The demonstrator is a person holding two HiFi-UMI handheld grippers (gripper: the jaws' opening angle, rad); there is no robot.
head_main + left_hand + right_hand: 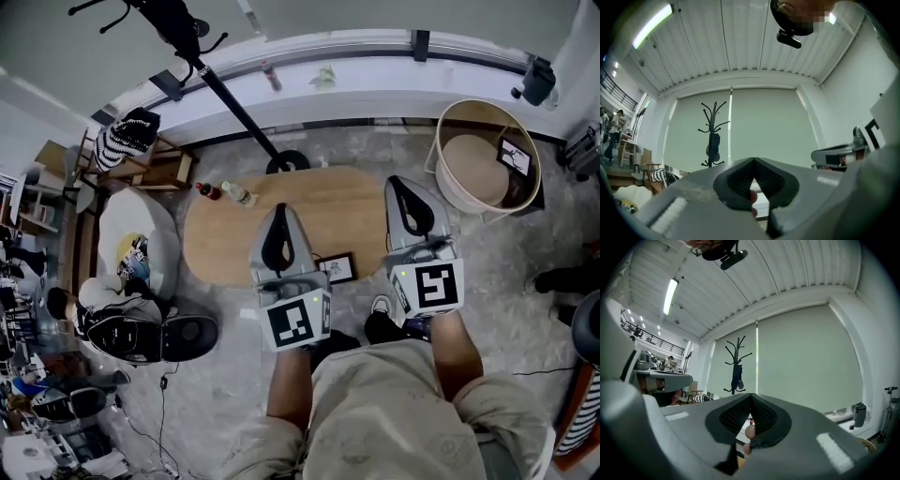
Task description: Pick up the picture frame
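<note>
A small black picture frame (336, 268) lies flat near the front edge of the oval wooden table (225, 239), between my two grippers. In the head view my left gripper (279, 210) hangs over the table just left of the frame, jaws closed tip to tip and empty. My right gripper (404, 181) reaches past the table's right end, to the right of the frame, also shut and empty. Both gripper views point nearly level at a blind-covered window wall. The frame is hidden there below the left gripper (753, 160) and the right gripper (751, 396).
Two small bottles (208, 191) (240, 195) stand at the table's far left. A coat rack (288, 161) rises behind the table. A round wooden basket (487, 155) holding another frame (514, 157) stands at the right. A beanbag (136, 239) and a dark bag (141, 336) lie at the left.
</note>
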